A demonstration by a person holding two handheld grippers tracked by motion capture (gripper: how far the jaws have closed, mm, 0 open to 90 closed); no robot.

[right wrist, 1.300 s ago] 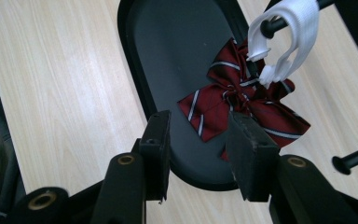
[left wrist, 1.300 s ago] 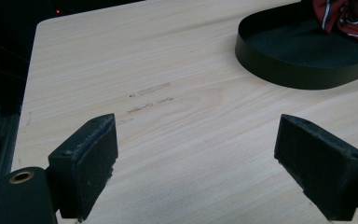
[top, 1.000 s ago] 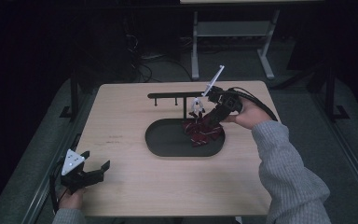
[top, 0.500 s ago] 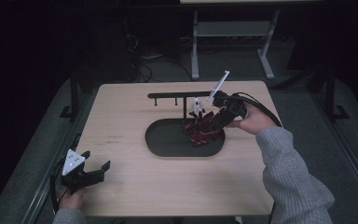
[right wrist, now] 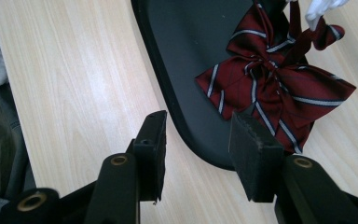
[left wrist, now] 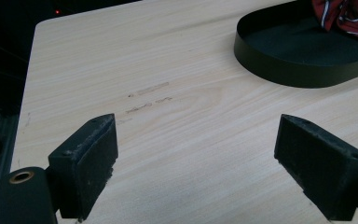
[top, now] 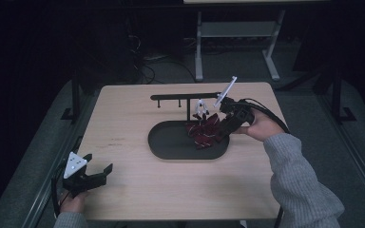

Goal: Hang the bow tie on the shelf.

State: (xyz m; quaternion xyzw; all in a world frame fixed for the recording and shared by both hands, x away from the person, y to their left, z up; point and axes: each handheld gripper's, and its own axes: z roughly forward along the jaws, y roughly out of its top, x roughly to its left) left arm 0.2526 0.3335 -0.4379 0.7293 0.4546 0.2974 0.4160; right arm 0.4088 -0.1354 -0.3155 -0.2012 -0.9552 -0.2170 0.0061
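Two grippers worked a pale wooden table (top: 123, 123). At the near left corner the left gripper (top: 89, 175) sat low in the person's left hand (top: 71, 203), grey three-cornered plate on top, jaws spread wide and empty. Its own view showed bare wood grain with a few faint scuff marks (left wrist: 147, 97) between the pads, a detail lost from above. At mid-table lay a black oval tray (top: 171, 142). A dark red bow with white stripes (top: 204, 132) rested in the tray's right end; the right gripper view gave its knot and stripes clearly, where the high view gave a dark bundle. Behind the tray stood a thin black rack (top: 185, 97), with a small white piece (top: 200, 105) near the bow. The right gripper (top: 224, 127), held in the right hand (top: 259, 126), angled down at the tray's right rim. Its jaws stood partly apart, straddling the rim, pinching nothing; the right pad lay at the bow's edge, contact uncertain.
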